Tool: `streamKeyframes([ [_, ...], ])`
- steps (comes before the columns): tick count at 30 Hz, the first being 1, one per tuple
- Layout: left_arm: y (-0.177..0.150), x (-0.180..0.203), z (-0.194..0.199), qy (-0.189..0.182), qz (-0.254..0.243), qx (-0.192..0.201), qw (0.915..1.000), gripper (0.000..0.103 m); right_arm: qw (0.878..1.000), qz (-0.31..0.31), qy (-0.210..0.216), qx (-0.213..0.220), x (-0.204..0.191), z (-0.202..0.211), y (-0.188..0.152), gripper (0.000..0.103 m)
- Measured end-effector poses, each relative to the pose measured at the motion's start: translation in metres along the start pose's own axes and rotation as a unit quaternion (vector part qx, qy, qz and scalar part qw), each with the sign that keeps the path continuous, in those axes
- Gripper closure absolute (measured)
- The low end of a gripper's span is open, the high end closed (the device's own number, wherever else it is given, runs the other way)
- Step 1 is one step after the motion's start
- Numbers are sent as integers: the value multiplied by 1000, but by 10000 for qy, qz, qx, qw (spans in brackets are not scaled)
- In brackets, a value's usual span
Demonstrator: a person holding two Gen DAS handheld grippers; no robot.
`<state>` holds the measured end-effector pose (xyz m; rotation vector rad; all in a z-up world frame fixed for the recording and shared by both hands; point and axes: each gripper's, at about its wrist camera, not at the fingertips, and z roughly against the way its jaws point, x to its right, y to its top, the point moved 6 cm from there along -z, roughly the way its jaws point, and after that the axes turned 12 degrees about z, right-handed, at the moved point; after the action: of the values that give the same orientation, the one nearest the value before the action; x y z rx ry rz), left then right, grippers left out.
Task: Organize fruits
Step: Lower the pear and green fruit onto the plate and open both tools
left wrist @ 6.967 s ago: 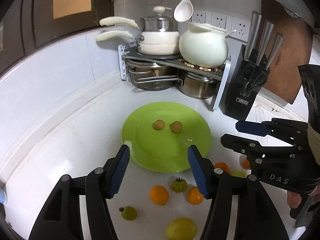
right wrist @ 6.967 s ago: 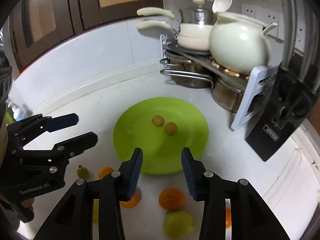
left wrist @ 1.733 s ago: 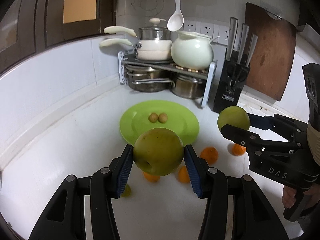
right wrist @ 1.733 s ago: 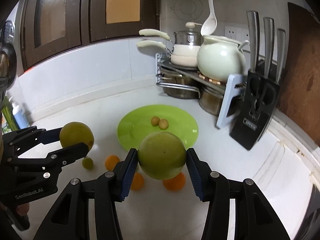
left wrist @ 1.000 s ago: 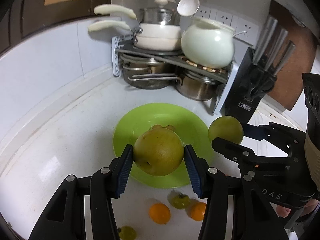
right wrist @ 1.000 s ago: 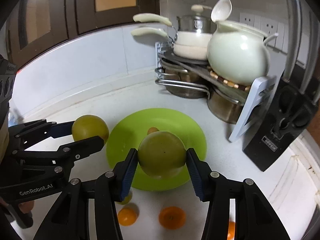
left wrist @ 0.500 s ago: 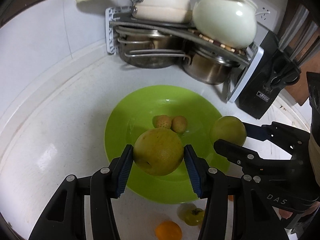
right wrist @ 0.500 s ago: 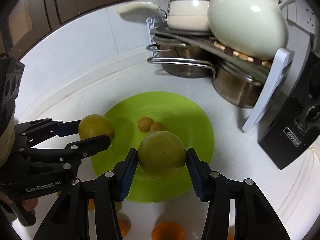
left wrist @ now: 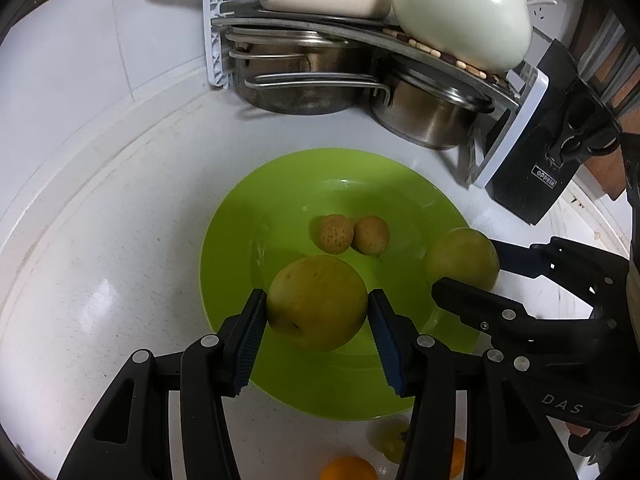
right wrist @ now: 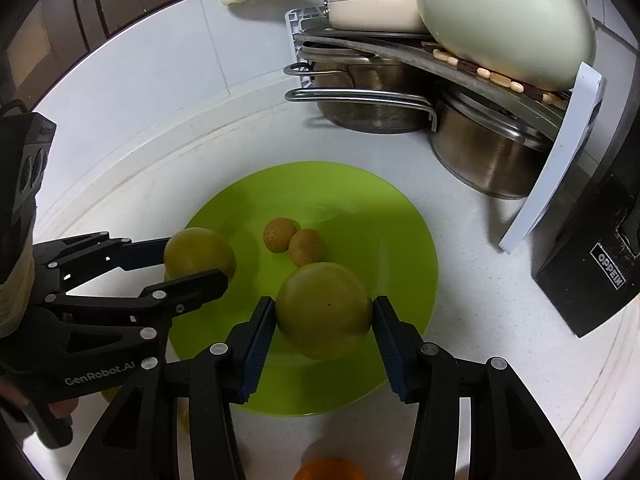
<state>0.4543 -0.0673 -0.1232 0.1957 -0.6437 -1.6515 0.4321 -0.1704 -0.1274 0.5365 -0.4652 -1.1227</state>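
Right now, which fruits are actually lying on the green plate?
Only the two small brown fruits, touching near the green plate's middle; both big green ones are gripper-held.

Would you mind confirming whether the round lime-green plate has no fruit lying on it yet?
No, two small brown fruits already lie side by side on the round lime-green plate.

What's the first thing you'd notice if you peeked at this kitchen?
Two big yellow-green fruits, one clamped in the left gripper and one in the right gripper, both over a bright green plate. Two small brown fruits sit touching in the middle of the plate, and a pale round pot stands on the rack behind.
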Motion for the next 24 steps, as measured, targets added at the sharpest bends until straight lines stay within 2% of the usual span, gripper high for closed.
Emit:
streamKeyframes([
  [2,-1,0,0,3,19,-17,10000,52,10000,-5,-1,-8,-1,0,-1,52],
  [7,5,0,18,102,-37,323,9994,51,10000,-56,-50,48,1,2,-3,52],
  [17,-4,1,69,363,-266,997,9940,46,9980,169,-289,539,-12,48,1,52],
  [24,-14,3,105,346,-237,1327,9903,41,9956,220,-341,839,-27,79,-1,52],
])
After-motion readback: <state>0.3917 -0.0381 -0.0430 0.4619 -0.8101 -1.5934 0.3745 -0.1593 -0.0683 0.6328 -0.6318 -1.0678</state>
